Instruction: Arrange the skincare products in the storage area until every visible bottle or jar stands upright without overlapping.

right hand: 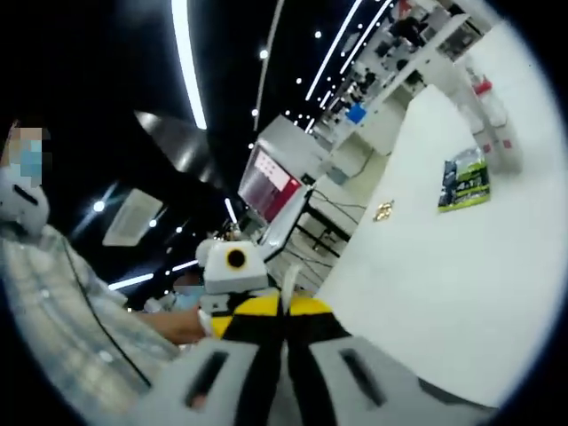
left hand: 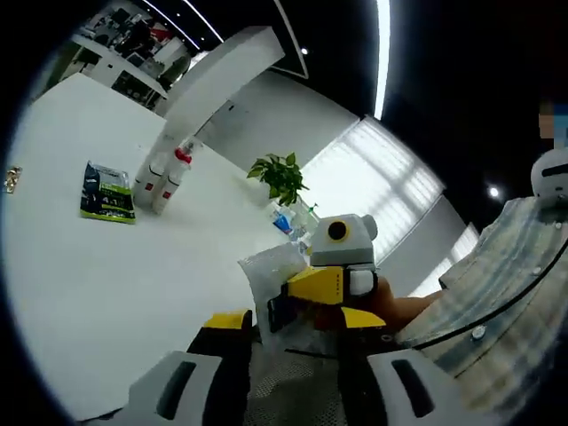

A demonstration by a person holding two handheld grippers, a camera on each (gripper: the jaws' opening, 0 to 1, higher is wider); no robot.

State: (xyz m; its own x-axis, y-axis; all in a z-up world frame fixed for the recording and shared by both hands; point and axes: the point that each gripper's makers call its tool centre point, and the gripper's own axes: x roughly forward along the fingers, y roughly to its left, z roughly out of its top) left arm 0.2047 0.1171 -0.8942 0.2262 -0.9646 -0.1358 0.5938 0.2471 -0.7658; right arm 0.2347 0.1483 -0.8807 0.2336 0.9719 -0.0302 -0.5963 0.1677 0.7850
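Light source: we see long ceiling strip lights (left hand: 383,53) and small spot lamps against a dark ceiling.
Window: the blinds (left hand: 377,182) in the left gripper view glow overexposed.
Counter: the white counter (left hand: 106,266) looks bright and nearly washed out, with faint shadows.
Distortion: we note strong fisheye bending at the edges.
Focus: the near foreground in both views is soft and blurred.

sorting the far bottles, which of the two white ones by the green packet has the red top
The right-hand bottle of the pair, farther from the green packet; its neighbour, nearer the packet, shows no red top.
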